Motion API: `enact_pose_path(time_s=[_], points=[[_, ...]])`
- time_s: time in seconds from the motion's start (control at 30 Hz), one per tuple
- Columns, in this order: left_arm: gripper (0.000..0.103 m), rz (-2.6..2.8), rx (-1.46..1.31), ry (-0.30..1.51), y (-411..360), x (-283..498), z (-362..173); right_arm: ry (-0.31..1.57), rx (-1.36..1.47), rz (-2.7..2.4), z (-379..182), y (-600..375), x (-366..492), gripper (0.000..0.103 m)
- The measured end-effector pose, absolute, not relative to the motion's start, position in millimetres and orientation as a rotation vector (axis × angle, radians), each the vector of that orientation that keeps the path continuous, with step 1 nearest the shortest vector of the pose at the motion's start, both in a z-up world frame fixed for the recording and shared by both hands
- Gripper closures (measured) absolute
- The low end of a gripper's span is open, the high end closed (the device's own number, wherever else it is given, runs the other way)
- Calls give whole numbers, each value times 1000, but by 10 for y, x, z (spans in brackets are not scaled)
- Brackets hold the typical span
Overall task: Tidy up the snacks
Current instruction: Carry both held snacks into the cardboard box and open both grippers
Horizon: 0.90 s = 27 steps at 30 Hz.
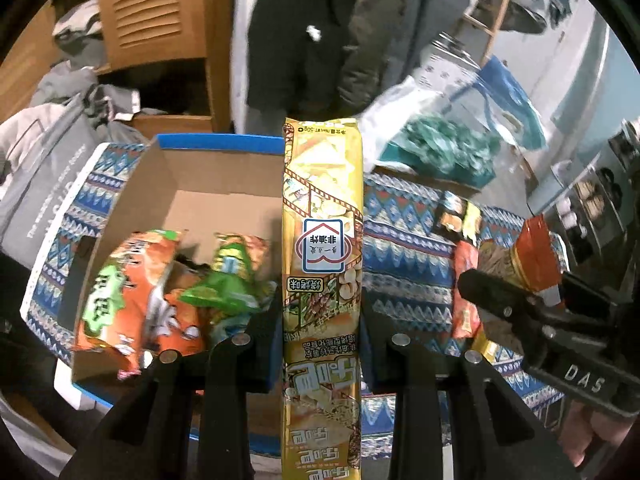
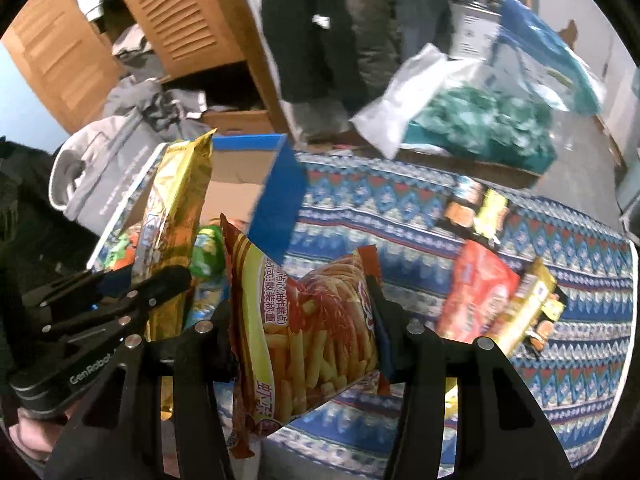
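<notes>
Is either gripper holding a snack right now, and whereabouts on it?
Both. Left gripper pinches the long yellow foil snack pack across its lower half. Right gripper clamps the red-and-yellow fries bag by its sides, mid-bag.

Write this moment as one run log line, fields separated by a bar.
left gripper: shut on yellow snack pack | right gripper: shut on red fries bag | cardboard box: holds snacks

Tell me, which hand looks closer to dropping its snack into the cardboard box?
Left, probably. The left gripper holds the yellow snack pack right at the cardboard box. The right gripper, holding the red fries bag, is over the patterned cloth beside it.
</notes>
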<state>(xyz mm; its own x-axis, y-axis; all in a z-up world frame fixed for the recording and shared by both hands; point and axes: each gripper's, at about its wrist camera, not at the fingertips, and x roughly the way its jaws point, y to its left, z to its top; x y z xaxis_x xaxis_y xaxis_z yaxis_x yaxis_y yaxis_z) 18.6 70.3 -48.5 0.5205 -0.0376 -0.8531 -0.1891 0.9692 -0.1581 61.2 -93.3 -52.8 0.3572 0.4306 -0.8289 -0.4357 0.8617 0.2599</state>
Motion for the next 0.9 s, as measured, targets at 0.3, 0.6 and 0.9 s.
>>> enact_pose_path(time_s=[0.3, 0.6, 0.9], points=[[72, 147, -244, 1011, 1121, 200, -517, 1077, -54, 619, -526, -325, 659, 53], [72, 207, -294, 1032, 1505, 228, -693, 1120, -78, 670, -665, 173, 721, 53], [71, 218, -365, 1055, 1719, 221, -863, 1166, -93, 674, -816, 418, 789, 53]])
